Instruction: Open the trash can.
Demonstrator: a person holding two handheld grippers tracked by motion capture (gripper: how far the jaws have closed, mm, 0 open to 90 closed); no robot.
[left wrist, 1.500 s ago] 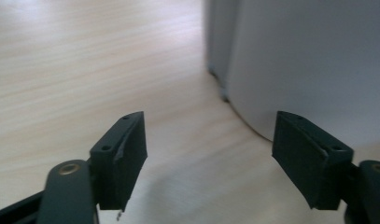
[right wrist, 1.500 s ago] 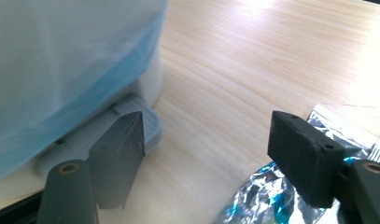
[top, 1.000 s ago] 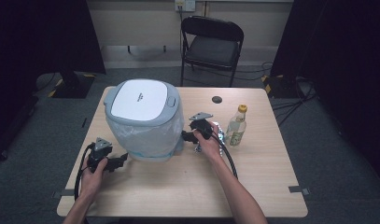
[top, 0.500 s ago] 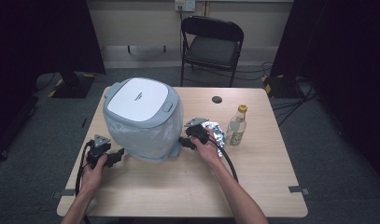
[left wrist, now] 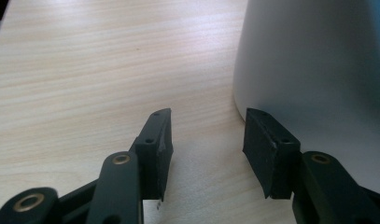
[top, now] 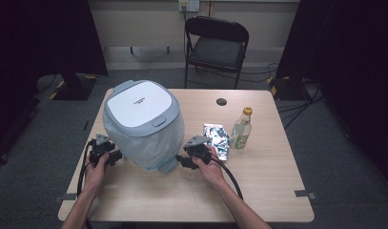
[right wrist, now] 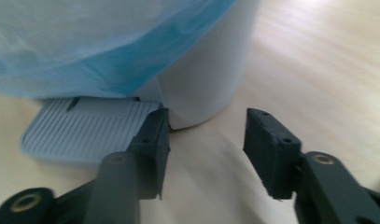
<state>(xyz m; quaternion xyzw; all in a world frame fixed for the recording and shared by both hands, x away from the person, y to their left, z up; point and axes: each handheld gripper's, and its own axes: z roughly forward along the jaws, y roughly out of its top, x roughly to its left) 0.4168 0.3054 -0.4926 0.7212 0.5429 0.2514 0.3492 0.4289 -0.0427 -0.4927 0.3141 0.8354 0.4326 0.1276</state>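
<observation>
Since a second ago my right claw (top: 182,161) has dropped from beside the foil packet down to the foot of the pedal bin, and my left claw (top: 116,156) has crept in closer to the bin's other side.

At the left of the worktop (top: 258,191) my left claw sits low, its jaws spread apart with nothing between them; in the left gripper view the bare wood shows in the gap and the bin's pale wall (left wrist: 313,70) rises just beyond the right-hand jaw. The pedal bin (top: 141,124) stands upright between my two claws, lid closed, with a blue liner bag (right wrist: 99,42) hanging over its sides. My right claw is also released, jaws wide and empty, pointing at the bin's base; the ribbed foot pedal (right wrist: 85,128) lies flat on the worktop just ahead of its left-hand jaw. Further right lie a crumpled foil packet (top: 218,138) and, just beside it, an upright bottle with a yellow cap (top: 241,128). A folding chair (top: 215,45) stands behind the worktop.
</observation>
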